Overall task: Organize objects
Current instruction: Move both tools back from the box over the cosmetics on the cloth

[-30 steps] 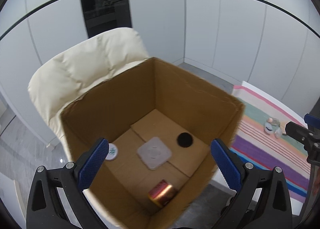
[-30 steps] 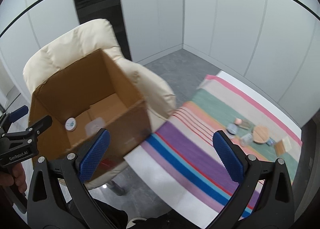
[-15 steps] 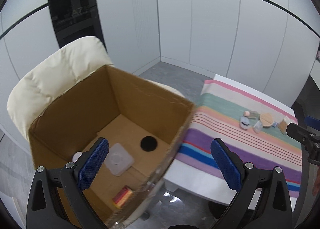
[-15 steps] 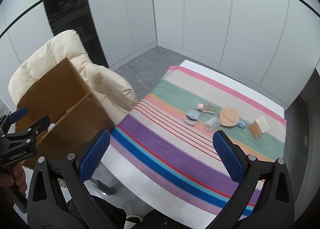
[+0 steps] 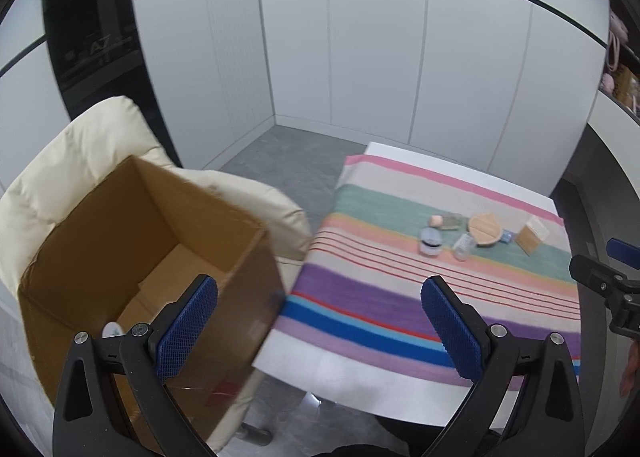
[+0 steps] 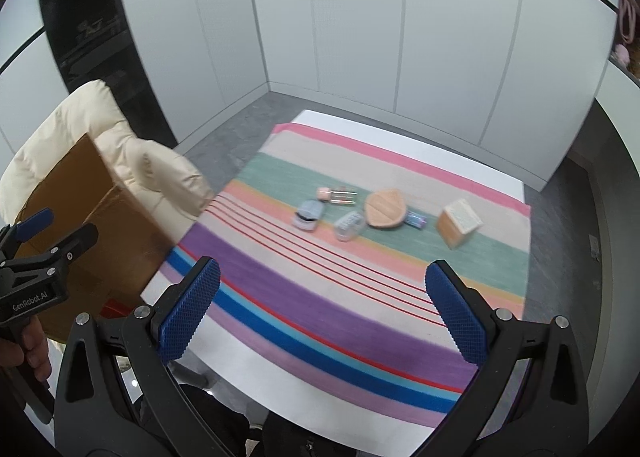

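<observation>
A: Both views have swung off the cardboard box (image 5: 132,265) toward the striped cloth (image 6: 344,297). A second ago the box filled the left wrist frame; now it sits lower left on the cream chair (image 5: 80,153), with only a white round lid (image 5: 112,329) visible inside.

B: So the drop-off looks finished and the next pick is coming?

A: That's my reading. The left gripper (image 5: 318,323) and right gripper (image 6: 322,311) both have fingers spread wide, holding nothing.

B: And what remains?

A: A cluster at the right wrist view's centre: a wooden box (image 6: 458,223), a tan round dish (image 6: 386,207), a clear jar (image 6: 349,226) and a grey-blue container (image 6: 307,215), lying close together.
</observation>
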